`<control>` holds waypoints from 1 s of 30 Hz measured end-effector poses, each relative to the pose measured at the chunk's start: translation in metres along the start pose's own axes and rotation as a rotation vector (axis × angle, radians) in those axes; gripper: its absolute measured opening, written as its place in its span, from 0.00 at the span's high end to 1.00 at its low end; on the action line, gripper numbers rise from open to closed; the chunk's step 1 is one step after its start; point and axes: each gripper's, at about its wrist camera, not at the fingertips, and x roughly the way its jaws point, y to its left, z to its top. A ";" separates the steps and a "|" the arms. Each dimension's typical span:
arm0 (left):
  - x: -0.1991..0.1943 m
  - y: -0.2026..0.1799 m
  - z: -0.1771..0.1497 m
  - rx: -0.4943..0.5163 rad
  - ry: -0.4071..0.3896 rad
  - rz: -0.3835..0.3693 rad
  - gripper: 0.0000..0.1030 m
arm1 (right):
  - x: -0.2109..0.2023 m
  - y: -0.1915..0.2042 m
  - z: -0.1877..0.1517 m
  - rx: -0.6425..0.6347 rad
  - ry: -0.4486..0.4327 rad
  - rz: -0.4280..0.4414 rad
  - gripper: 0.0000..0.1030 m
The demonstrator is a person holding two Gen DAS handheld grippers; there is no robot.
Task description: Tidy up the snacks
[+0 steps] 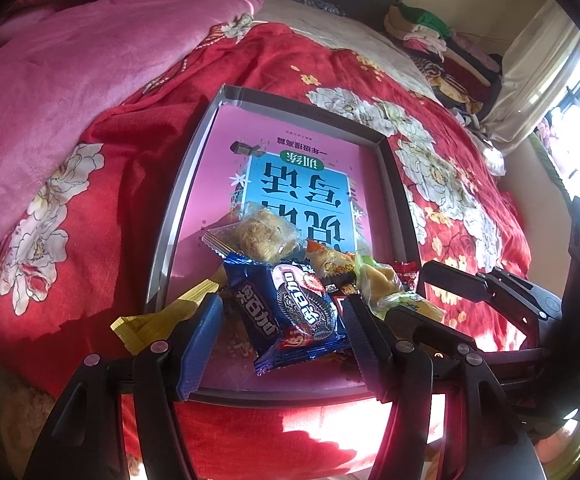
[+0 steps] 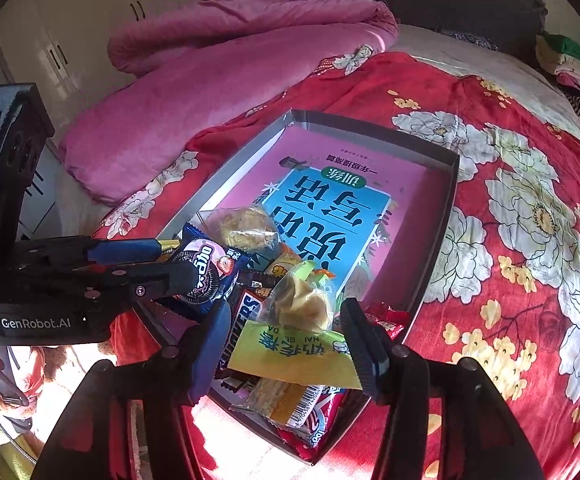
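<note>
Crowding the box, snack packets flank both claws.

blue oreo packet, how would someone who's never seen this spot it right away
On the red floral bedspread lies a shallow grey-walled box with a pink book cover as its floor. The snacks are heaped at its near end, and the blue oreo packet lies at the front left of that heap. It is the only blue wrapper, showing a dark sandwich cookie on a pink patch.
</note>
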 end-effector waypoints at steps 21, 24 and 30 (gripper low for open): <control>-0.039 -0.021 -0.008 0.070 -0.111 0.042 0.25 | -0.040 -0.002 0.000 0.016 -0.122 -0.082 0.26; -0.043 -0.021 -0.009 0.069 -0.119 0.046 0.25 | -0.045 -0.002 -0.001 0.022 -0.136 -0.089 0.24; -0.047 -0.020 -0.011 0.055 -0.120 0.043 0.24 | -0.053 -0.001 -0.001 0.021 -0.166 -0.104 0.20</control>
